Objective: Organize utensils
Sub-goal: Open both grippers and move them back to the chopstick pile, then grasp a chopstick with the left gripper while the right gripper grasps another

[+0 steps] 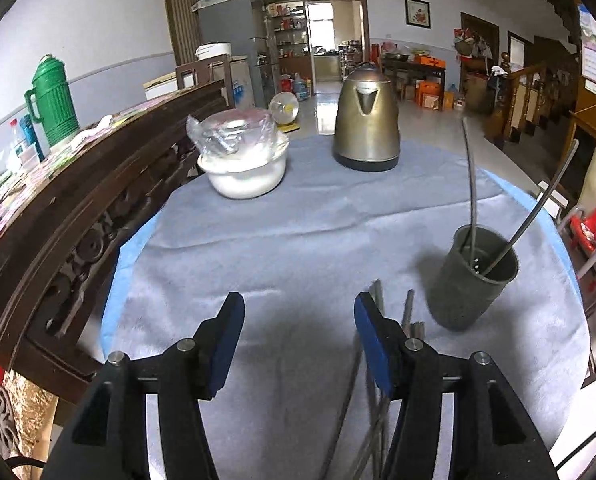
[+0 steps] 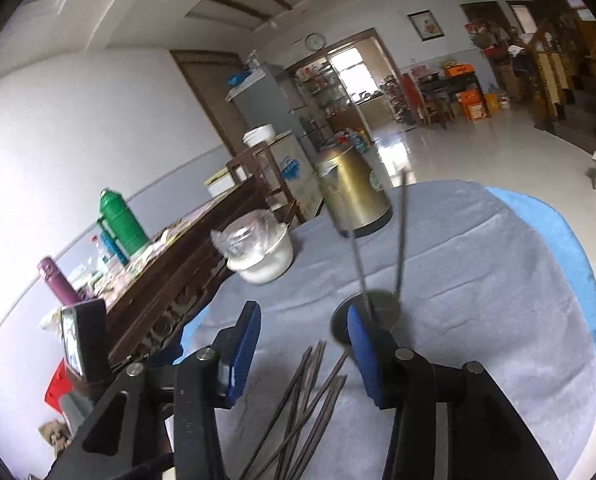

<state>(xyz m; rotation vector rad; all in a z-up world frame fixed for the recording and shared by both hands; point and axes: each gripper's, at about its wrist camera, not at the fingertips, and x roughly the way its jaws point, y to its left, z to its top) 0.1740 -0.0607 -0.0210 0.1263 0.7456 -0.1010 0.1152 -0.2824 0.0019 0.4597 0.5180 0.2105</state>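
**Chopsticks: loose pile at near bench edge, both jaws empty**

Chopsticks [image 2: 298, 412] lie in a loose, crossed pile on the grey cloth [image 1: 298, 232] near the near edge of the bench. Two more chopsticks already stand in the dark holder cup [image 1: 473, 276], leaning apart. The cup sits toward the right side of the bench, just beyond the pile.

Right gripper [image 2: 303, 344]: jaws partly open, nothing between the pads. The pile lies directly below and ahead of it, sticks running roughly along the pointing line and fanning a little to either side. The cup mouth is right behind its right finger.

Left gripper [image 1: 299, 332]: jaws also partly open, empty. Only bare cloth between the pads. The pile sits to its right, with stick ends poking past the right finger and more sticks passing underneath it.

Judgement: the right hand is better placed. The sticks lie centred under its jaws, whereas the left would need to shift sideways first. The long axis is close to in line with the jaws, so closing across one stick looks feasible, though the crossed sticks risk a multi-pick or dragging neighbours along.

Kettle [image 1: 365, 120] and covered white bowl [image 1: 244, 164] sit at the far edge, well apart from the work.
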